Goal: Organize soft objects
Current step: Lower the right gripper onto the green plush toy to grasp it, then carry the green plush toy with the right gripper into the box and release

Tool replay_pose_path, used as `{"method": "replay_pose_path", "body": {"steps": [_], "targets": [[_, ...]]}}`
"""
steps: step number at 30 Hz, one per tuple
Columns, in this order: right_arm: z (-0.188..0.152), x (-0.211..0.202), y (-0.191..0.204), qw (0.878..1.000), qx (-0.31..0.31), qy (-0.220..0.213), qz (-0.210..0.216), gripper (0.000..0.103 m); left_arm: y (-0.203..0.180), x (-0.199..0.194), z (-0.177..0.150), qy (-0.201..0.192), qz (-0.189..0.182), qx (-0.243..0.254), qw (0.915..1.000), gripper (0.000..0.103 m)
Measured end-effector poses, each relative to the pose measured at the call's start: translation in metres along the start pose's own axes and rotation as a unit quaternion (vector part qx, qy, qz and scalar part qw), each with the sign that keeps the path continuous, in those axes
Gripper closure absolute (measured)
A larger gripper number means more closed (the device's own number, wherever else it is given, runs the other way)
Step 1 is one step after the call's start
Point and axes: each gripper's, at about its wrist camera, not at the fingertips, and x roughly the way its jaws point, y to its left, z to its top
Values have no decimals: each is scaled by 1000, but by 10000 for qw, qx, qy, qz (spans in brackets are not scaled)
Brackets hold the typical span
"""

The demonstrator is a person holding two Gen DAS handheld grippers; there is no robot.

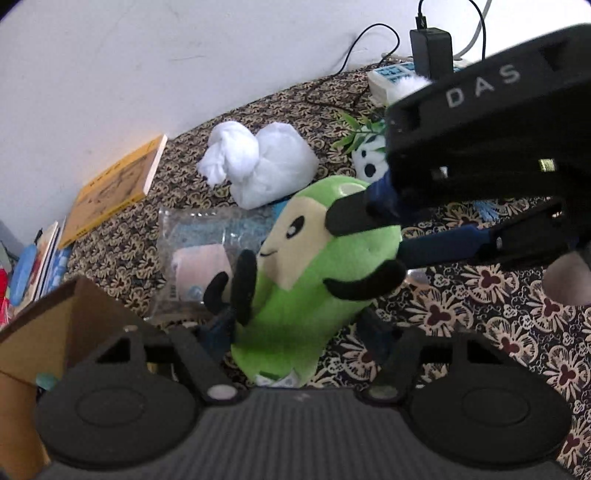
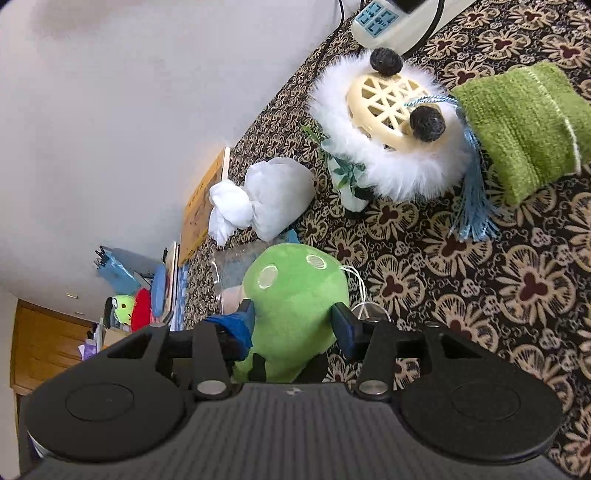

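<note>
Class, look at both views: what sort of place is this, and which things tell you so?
Probably a lived-in room at home: a patterned floral cloth covers the surface by a plain wall, with books, a power strip and a green plush toy lying about.

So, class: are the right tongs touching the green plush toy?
Touching. The right wrist view shows the right tongs with both blue fingers pressed into the sides of the green plush toy.

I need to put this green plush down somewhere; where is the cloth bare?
Bare patterned cloth lies right of the green plush, below the green towel. Crowded toward the wall: white bundle, fluffy white toy, books.
</note>
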Motion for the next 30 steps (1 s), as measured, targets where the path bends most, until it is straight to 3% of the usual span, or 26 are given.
{"method": "replay_pose_path", "body": {"steps": [8, 18, 26, 30], "targets": [[-9, -23, -9, 9990, -315, -109, 289, 76, -6, -22, -11, -99, -204, 7, 9997, 53], [-50, -98, -9, 9968, -604, -423, 302, 79, -15, -88, -38, -423, -1000, -14, 9941, 54], [-72, -134, 43, 9871, -1242, -912, 434, 82, 17, -146, -46, -1155, -1237, -269, 9852, 54], [-85, -124, 79, 9823, -1545, -813, 678, 84, 49, -175, -53, -1509, -1271, -509, 9790, 57]]}}
